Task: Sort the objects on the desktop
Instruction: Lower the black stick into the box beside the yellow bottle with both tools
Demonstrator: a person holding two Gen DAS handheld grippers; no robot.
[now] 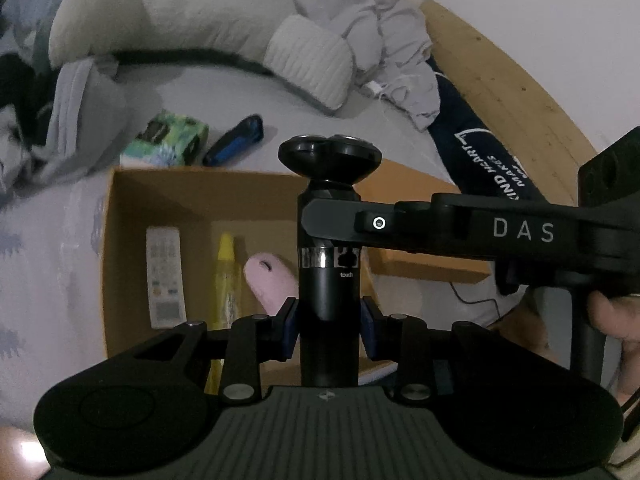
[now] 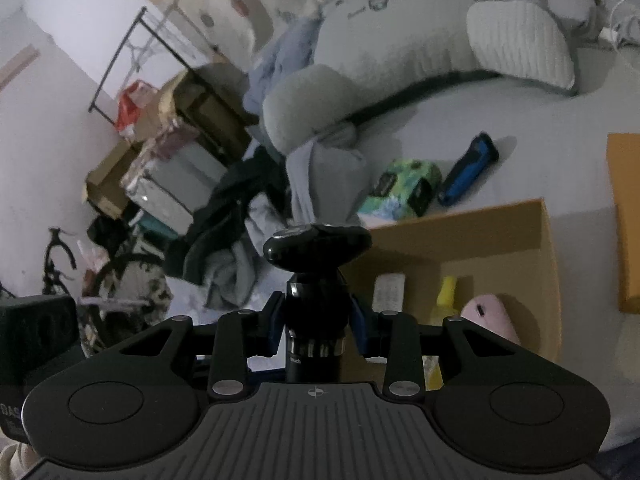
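A black electric shaver (image 1: pixel 330 160) stands upright above an open cardboard box (image 1: pixel 200 174). My left gripper (image 1: pixel 330 328) is shut on its lower body, blue pads pressing both sides. From the right, my right gripper (image 2: pixel 316 320) is clamped on the shaver (image 2: pixel 316 242) just under its head; one of its fingers (image 1: pixel 332 216) crosses the shaver in the left wrist view. In the box (image 2: pixel 460 220) lie a white remote (image 1: pixel 165 276), a yellow tube (image 1: pixel 226 276) and a pink mouse (image 1: pixel 268 280). Behind the box, on the bed, are a green tissue pack (image 1: pixel 168 140) and a blue-black device (image 1: pixel 236 140).
The box sits on a pale bedsheet (image 1: pixel 240 92), with a grey pillow (image 1: pixel 200 8) and rumpled bedding behind. An orange box lid (image 2: pixel 628 220) lies to the right. A wooden bed frame (image 1: pixel 500 80) runs along the right. Clutter and stacked boxes (image 2: pixel 160 160) fill the room's left side.
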